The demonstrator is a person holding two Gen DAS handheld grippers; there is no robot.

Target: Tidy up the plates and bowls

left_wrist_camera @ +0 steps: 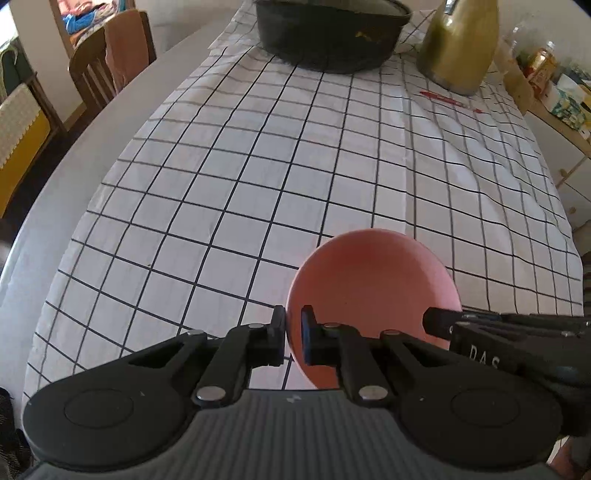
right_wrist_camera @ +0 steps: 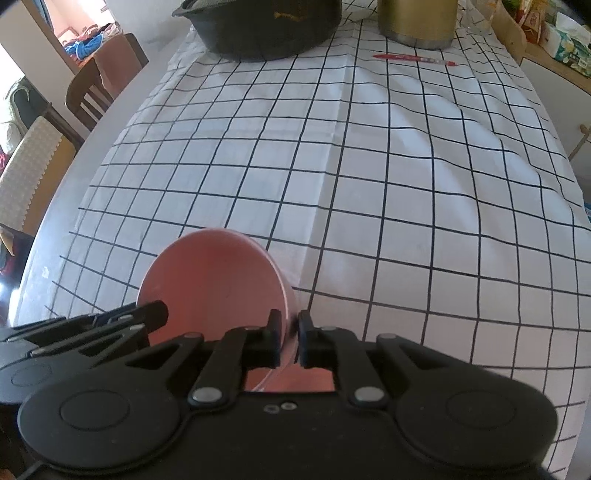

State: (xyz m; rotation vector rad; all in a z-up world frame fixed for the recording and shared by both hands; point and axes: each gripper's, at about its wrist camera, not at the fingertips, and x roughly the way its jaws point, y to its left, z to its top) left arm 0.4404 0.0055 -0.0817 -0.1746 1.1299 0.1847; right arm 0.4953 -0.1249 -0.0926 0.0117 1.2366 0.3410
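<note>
pink bowl [left_wrist_camera: 373, 291]: smooth, round, matte | left gripper [left_wrist_camera: 293, 334] pinches its left rim | right gripper [right_wrist_camera: 291, 338] pinches right rim | checked tablecloth [right_wrist_camera: 369, 166]: rumpled, seemingly clear ahead

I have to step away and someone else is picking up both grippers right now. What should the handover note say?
Left gripper: shut on the left rim of the pink bowl.
Right gripper: shut on the same bowl's right rim, so both hold it at once.
The bowl sits at the near edge of the checked tablecloth; whether it is lifted or resting is unclear.
Far end: black pot, gold canister, red pen.
Done: bowl gripped. Left: place it; no other plates or bowls are in view.
</note>
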